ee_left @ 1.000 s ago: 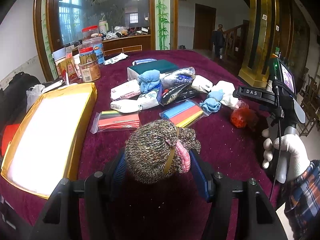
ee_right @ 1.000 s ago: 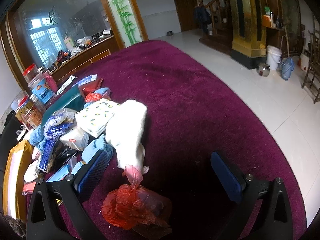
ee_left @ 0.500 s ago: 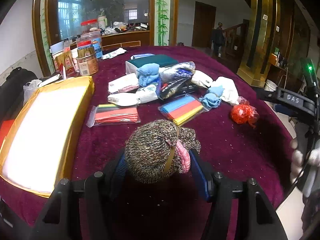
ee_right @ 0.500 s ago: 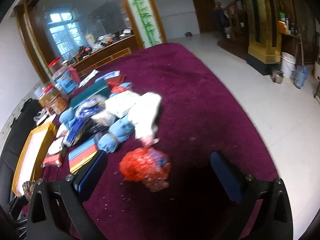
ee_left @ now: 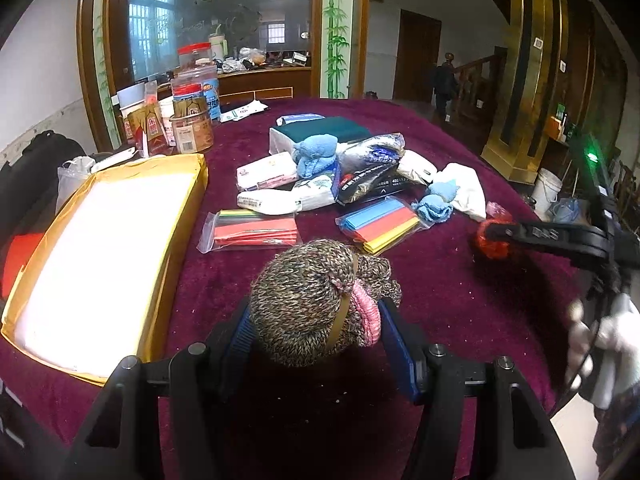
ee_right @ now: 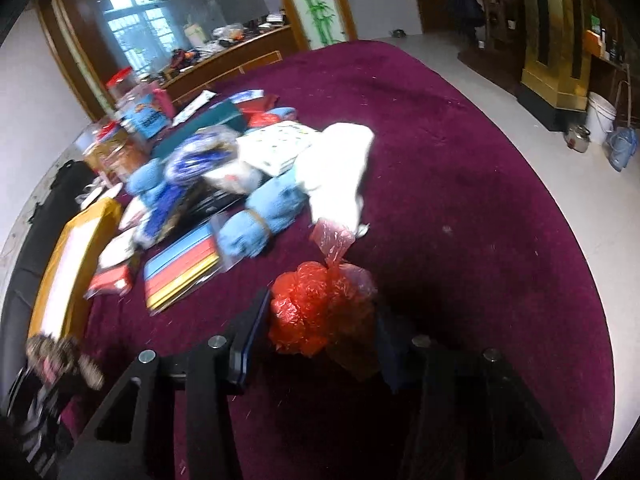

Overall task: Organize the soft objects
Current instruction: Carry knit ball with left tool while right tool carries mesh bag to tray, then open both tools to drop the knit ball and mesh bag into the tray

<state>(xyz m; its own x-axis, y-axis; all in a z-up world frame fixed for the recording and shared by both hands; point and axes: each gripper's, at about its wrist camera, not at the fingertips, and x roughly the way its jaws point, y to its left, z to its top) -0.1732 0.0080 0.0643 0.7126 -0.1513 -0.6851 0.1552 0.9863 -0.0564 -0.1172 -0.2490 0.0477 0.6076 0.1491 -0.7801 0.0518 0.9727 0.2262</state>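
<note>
My left gripper (ee_left: 316,328) is shut on a brown knitted bundle (ee_left: 312,300) tied with a band, held above the purple tablecloth near the front edge. My right gripper (ee_right: 320,324) has its jaws closed in on a red plastic bag (ee_right: 320,308) lying on the cloth. In the left wrist view the right gripper (ee_left: 496,236) is at the red bag (ee_left: 490,246) on the right. A pile of soft things lies mid-table: blue cloth bundles (ee_left: 316,154) (ee_right: 264,216), a white cloth (ee_right: 336,168) and packets.
An open yellow box (ee_left: 176,216) with a white inside lies at the left. Bags of coloured sheets (ee_left: 256,232) (ee_left: 382,224) lie in front of the pile. Jars (ee_left: 192,120) stand at the back left. The table edge drops to the floor on the right.
My right gripper has moved in around the red bag and its jaws have closed on it. My left gripper still holds the knitted bundle in about the same place.
</note>
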